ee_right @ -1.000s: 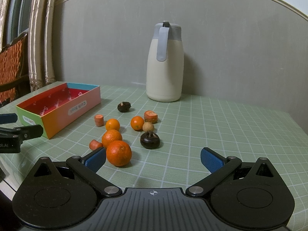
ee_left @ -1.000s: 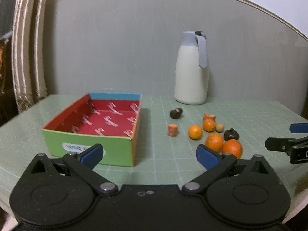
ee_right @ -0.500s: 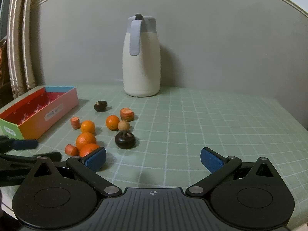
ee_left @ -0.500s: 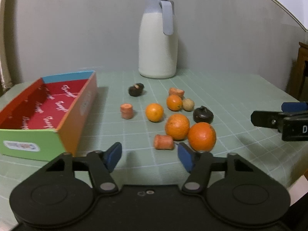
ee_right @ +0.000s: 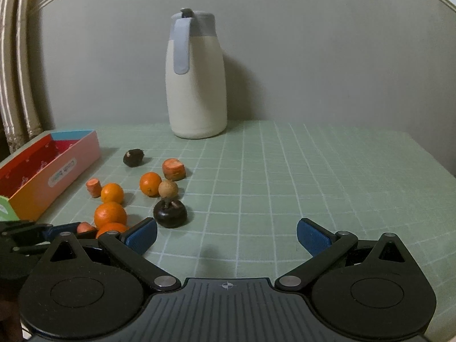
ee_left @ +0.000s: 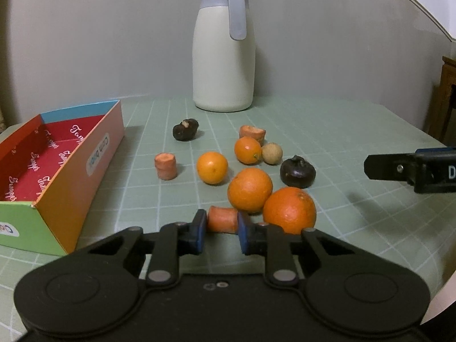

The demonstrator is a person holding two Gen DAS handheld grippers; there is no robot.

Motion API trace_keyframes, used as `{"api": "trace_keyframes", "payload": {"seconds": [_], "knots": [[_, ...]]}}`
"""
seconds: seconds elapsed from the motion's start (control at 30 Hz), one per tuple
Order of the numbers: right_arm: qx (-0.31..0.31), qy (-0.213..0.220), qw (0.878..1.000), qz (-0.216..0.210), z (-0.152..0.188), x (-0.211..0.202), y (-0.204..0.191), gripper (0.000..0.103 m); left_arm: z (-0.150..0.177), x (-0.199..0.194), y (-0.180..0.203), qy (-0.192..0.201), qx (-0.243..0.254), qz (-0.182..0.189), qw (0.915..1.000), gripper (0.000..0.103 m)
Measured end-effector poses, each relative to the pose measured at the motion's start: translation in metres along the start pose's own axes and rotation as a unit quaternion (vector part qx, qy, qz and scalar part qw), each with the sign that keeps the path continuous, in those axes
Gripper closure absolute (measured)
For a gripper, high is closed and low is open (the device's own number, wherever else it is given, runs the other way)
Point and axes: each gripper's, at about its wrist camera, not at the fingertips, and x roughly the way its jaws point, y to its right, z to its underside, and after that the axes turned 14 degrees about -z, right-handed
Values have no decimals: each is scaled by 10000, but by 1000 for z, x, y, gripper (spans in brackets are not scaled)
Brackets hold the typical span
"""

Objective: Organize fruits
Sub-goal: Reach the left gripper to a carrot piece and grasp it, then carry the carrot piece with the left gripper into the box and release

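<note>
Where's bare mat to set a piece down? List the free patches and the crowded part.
Free: the wide stretch of green mat right of the fruit, ahead of the open right gripper; the strip between the colourful box and the carrot stub; the box's red floor. Crowded: the cluster of oranges, where the left gripper pinches a carrot piece.

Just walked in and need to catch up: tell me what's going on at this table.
A person is sorting fruit with hand-held tongs. The left tongs have just closed on a carrot piece lying beside the nearest orange. The right tongs hang open over bare mat, holding nothing. The colourful box on the left holds nothing visible; the other oranges, carrot pieces and dark fruits sit loose on the green mat.
</note>
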Motion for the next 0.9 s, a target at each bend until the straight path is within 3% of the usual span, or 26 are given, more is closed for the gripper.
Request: {"api": "trace_keyframes", "payload": {"seconds": [0.2,0.4,0.7,0.8,0.87,0.9], "knots": [[45,-15,10000,-20,-1,4,-3,0,-7,-10,-14,235,-111,-78,9996,90],[50,-16,9999,-152,-3,12,-16,0,-28,-33,-60,746,-334,-604,9948,90],[-338,-27,9979,-547,-5,27,-60,0,-39,-18,-133,534,-809,-1375,9857,89],[-497,-49,9965,-668,-3,29,-71,0,-31,-29,-137,615,-924,-1358,9845,62],[-612,-47,9957,-698,-1,29,-77,0,-27,-39,-137,771,-998,-1382,9823,16],[-676,-27,9951,-722,0,28,-80,0,-26,-46,-137,915,-1070,-1433,9796,8]]}}
